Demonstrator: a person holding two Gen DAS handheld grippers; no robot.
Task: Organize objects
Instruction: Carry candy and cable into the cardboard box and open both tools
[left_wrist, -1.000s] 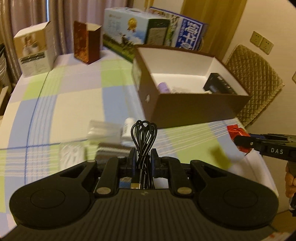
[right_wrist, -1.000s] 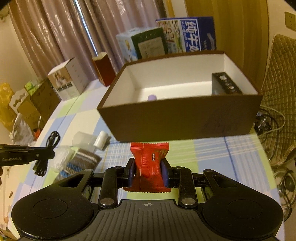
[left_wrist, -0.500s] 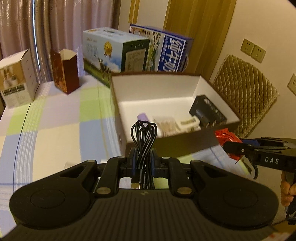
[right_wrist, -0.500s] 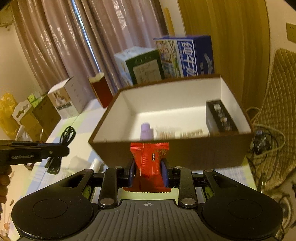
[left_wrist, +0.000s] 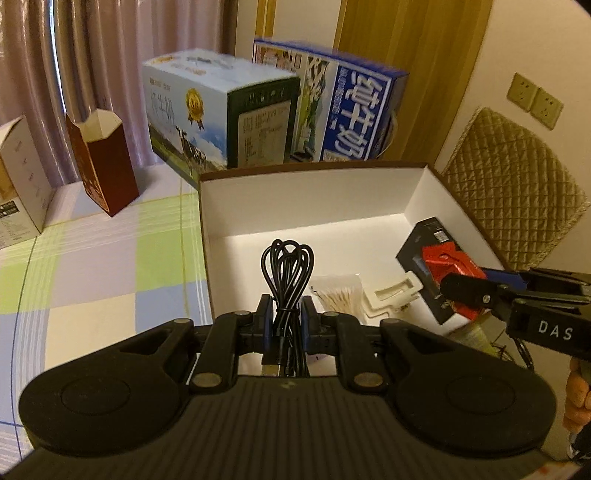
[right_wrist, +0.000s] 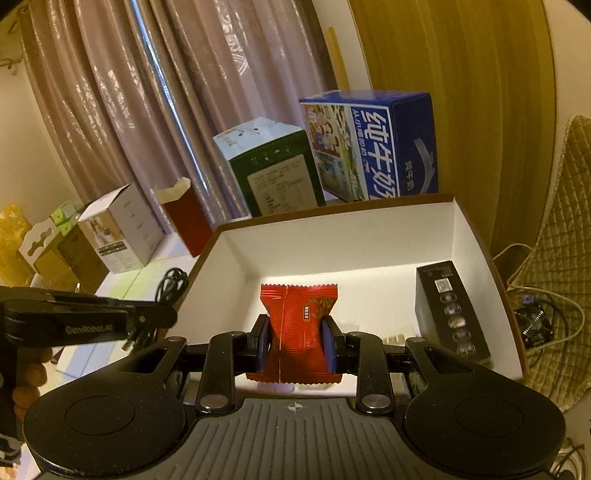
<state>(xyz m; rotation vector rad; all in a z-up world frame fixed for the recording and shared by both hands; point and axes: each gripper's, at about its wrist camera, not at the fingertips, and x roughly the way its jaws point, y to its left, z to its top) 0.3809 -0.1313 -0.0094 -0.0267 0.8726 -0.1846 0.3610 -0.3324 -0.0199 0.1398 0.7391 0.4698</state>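
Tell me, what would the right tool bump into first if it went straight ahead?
Probably the brown box's white back wall; the right tool, gripping the red snack packet, points across the open inside. Depth is uncertain.

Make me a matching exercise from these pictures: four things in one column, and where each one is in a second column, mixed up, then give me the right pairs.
Things:
1. black cable
2. red snack packet
3. black box
4. dark red carton

Places:
A. lying inside the open box, right side
B. clamped in the left gripper
C. standing on the checked tablecloth
D. clamped in the right gripper

Pairs: 1-B, 2-D, 3-A, 4-C
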